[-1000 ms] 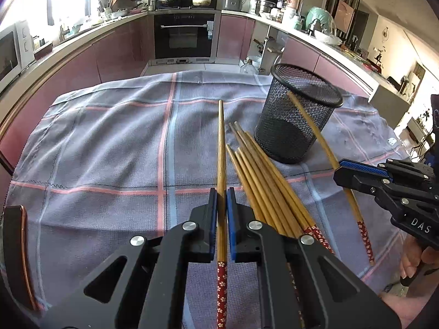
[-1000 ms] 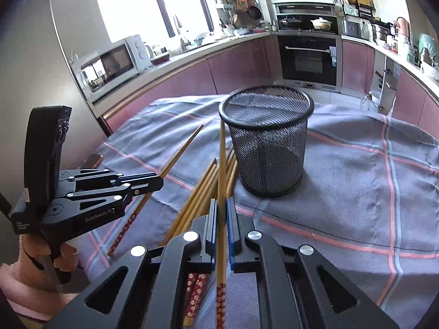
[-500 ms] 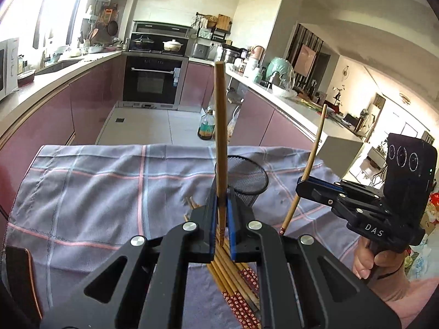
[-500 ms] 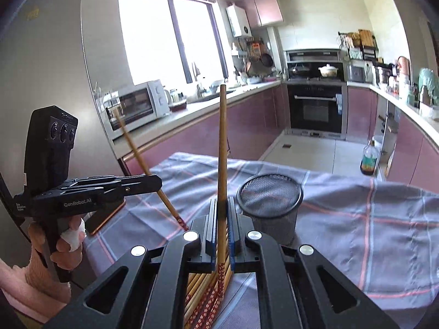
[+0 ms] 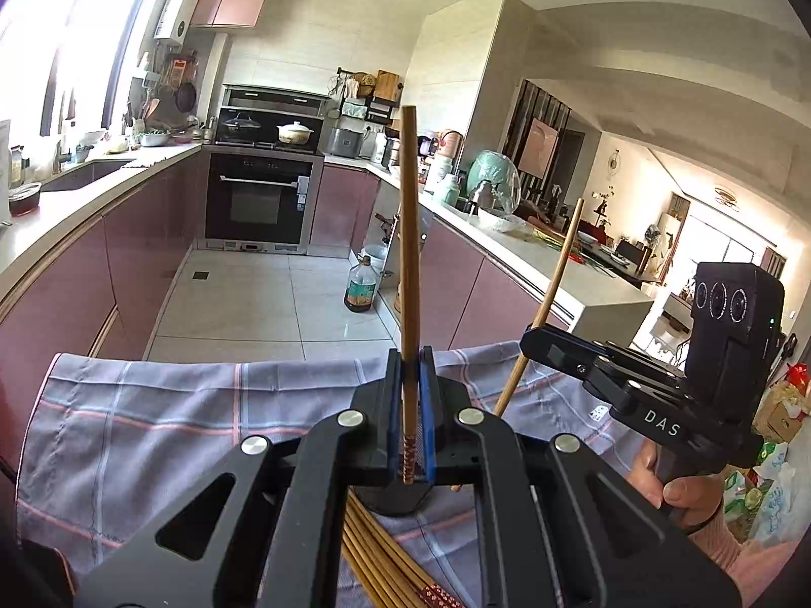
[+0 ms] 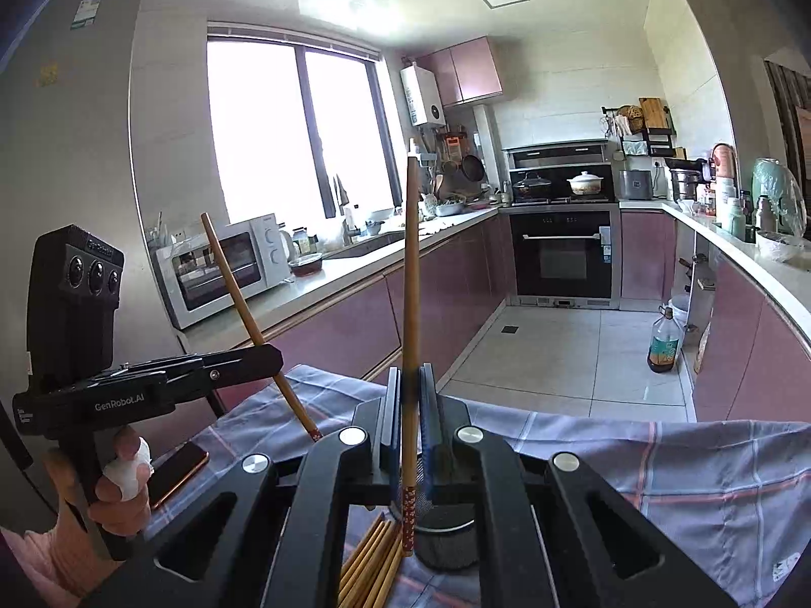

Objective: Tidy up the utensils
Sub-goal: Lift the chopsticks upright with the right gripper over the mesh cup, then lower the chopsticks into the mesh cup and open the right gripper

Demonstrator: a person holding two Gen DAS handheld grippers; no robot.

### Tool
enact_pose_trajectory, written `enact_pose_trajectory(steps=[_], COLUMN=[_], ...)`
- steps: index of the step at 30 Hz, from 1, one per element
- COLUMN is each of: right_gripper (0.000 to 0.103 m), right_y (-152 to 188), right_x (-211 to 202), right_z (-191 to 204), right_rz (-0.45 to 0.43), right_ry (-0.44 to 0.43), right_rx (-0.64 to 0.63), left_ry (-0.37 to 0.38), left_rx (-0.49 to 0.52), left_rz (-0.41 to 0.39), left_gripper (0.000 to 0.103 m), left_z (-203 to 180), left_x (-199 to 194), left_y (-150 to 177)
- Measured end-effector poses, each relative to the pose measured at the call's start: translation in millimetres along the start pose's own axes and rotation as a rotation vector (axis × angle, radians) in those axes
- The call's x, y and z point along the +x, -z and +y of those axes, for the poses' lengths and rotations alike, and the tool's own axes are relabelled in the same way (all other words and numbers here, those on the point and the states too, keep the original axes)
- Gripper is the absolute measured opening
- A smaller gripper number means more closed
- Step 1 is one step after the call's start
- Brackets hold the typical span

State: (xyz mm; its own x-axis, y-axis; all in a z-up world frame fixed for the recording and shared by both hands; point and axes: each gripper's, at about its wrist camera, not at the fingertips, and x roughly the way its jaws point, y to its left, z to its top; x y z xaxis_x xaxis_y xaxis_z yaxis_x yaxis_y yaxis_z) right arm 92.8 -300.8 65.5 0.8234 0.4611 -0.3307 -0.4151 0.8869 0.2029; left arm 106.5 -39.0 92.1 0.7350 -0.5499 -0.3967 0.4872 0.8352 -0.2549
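Above the desk (image 5: 152,405), I am holding two chopsticks upright.
My left gripper (image 5: 411,405) is clamping one chopstick (image 5: 408,253), my right gripper (image 6: 411,420) another (image 6: 411,278); I should be centring their patterned ends over the mesh cup (image 6: 446,532) beyond before lowering.

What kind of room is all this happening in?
A home kitchen, it seems: a built-in oven under a hob with pots, a microwave on the long counter, and pink cabinets all round.

left wrist: faces oven (image 5: 259,201) | right wrist: same oven (image 6: 563,254) | shared: checked cloth (image 5: 152,405)
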Motion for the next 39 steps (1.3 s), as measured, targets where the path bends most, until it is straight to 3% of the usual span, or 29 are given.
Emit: enact_pose_trajectory(steps=[7, 16, 21, 25, 29, 39], right_gripper=[0.005, 0.005, 0.006, 0.009, 0.014, 0.027], right_y=[-3.5, 22.0, 34.9, 39.1, 39.4, 39.5], right_x=[27.7, 74.2, 94.3, 99.6, 98.1, 78.3], right_z=[-14.9, -24.6, -29.2, -32.9, -35.2, -26.5], right_rz=[0.024, 0.18, 0.256, 0.266, 0.259, 0.225], right_ry=[0.041, 0.054, 0.065, 0.082, 0.087, 0.057], right_rx=[0.019, 0.027, 0.052, 0.079, 0.1, 0.093], left_ry=[-0.019, -0.033, -0.039, -0.058, -0.075, -0.138], left_rx=[0.042, 0.08, 0.095, 0.079, 0.06, 0.032], left_rz=[0.077, 0.253, 0.307, 0.316, 0.308, 0.239], left_gripper=[0.007, 0.007, 0.008, 0.009, 0.02, 0.031], left_z=[-7.6, 0.3, 13.5, 22.1, 32.3, 40.4], left_x=[49.6, 114.8, 139.7, 151.8, 155.0, 124.7], left_y=[-7.3, 24.7, 47.4, 51.1, 54.4, 67.1])
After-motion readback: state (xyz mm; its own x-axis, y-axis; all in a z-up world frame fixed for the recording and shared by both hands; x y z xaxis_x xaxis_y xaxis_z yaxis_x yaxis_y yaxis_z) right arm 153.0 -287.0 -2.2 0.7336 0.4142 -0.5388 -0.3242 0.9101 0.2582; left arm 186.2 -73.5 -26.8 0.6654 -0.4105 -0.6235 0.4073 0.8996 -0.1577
